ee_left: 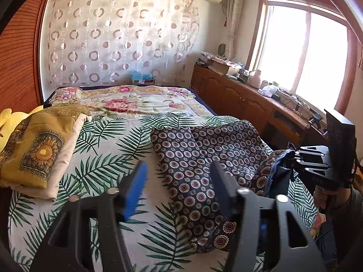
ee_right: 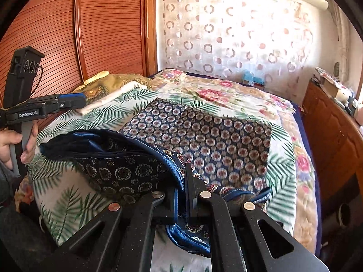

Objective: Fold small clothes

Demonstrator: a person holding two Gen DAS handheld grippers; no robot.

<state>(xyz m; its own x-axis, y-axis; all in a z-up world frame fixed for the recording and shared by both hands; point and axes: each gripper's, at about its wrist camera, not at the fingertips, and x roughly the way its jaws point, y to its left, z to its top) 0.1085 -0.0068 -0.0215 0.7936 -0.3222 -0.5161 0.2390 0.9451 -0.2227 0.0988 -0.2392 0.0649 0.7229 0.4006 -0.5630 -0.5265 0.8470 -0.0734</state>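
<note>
A dark blue patterned garment [ee_left: 204,149] lies spread on the bed's leaf-print sheet [ee_left: 109,149]. My left gripper [ee_left: 179,170] is open and empty, hovering above the garment's left part. My right gripper [ee_right: 185,170] is shut on the garment's near hem, a blue-trimmed edge [ee_right: 172,158], and lifts it off the sheet. The right gripper also shows in the left wrist view [ee_left: 292,156] at the right with cloth bunched in it. The left gripper shows in the right wrist view [ee_right: 74,100] at the left, held in a hand.
A folded yellow sunflower cloth on a cream one [ee_left: 38,149] sits at the bed's left. A floral quilt [ee_left: 136,102] covers the far half. A wooden cabinet [ee_left: 249,104] with clutter runs along the right under the window. A wooden wardrobe [ee_right: 102,27] stands left.
</note>
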